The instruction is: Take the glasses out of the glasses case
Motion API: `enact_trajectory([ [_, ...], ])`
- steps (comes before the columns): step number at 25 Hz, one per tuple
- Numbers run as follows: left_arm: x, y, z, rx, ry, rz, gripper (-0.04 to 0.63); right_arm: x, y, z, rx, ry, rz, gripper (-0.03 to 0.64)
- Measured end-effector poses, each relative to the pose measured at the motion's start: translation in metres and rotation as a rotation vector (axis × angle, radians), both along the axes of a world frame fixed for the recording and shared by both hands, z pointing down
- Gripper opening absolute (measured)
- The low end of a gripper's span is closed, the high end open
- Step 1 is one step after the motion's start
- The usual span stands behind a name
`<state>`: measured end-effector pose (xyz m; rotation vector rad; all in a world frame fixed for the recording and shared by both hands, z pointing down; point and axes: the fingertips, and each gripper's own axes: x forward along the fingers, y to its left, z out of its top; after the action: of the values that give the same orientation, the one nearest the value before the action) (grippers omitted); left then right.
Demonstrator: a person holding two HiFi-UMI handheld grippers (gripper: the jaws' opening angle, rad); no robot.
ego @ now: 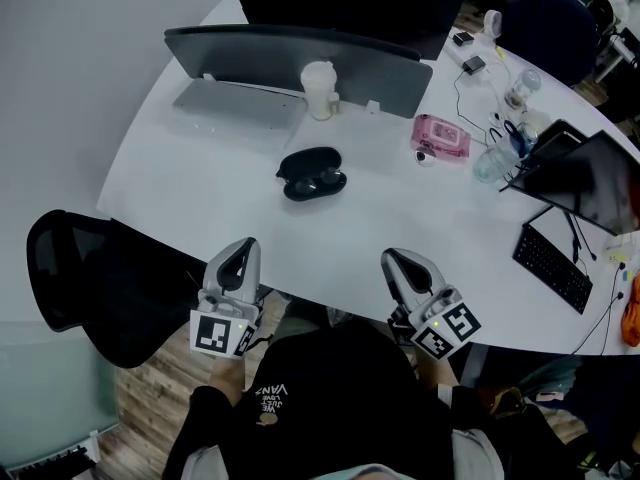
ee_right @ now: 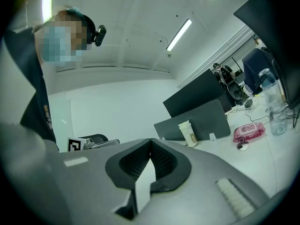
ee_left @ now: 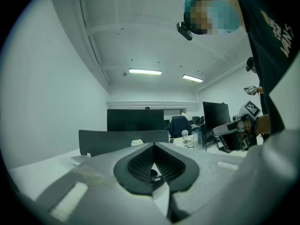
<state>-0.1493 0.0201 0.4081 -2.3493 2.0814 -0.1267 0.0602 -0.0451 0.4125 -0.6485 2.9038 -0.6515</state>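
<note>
Left claw (ego: 240, 250), right claw (ego: 396, 259) closed, empty; glasses case (ego: 312, 174) open on table (ego: 200, 168).

**Pale office room with a rounded white table**

I see a large white table (ego: 380, 228) with a rounded edge, and a grey divider panel (ego: 290, 48) stands upright on its far side. A black chair (ego: 75, 268) is at the left, just beside the table, on a wooden floor (ego: 150, 393). The wall (ego: 70, 88) at the left is plain and pale. On the white ceiling (ee_left: 140, 27), two long tube lamps (ee_left: 145, 71) are lit.
</note>
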Motion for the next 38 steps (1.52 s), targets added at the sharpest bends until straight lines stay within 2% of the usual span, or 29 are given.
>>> enact_trajectory([
  [10, -0.015, -0.057, 0.020, -0.071, 0.018, 0.115, 0.002, -0.001, -0.025, -0.010, -0.013, 0.010, 0.137, 0.002],
  [19, -0.014, -0.113, 0.027, -0.116, -0.025, 0.247, 0.002, 0.004, -0.043, -0.018, 0.004, 0.015, 0.259, 0.002],
  [27, -0.008, -0.147, 0.042, -0.167, -0.055, 0.356, 0.002, 0.006, -0.050, -0.018, 0.001, 0.020, 0.325, 0.002],
  [32, -0.004, -0.168, 0.071, -0.231, -0.089, 0.413, 0.002, 0.010, -0.053, -0.015, -0.005, 0.022, 0.376, 0.002],
  [36, -0.005, -0.181, 0.095, -0.288, -0.130, 0.424, 0.002, 0.014, -0.053, -0.010, -0.018, 0.029, 0.412, 0.002],
  [38, -0.003, -0.187, 0.103, -0.305, -0.127, 0.438, 0.002, 0.016, -0.054, -0.008, -0.026, 0.034, 0.429, 0.002],
])
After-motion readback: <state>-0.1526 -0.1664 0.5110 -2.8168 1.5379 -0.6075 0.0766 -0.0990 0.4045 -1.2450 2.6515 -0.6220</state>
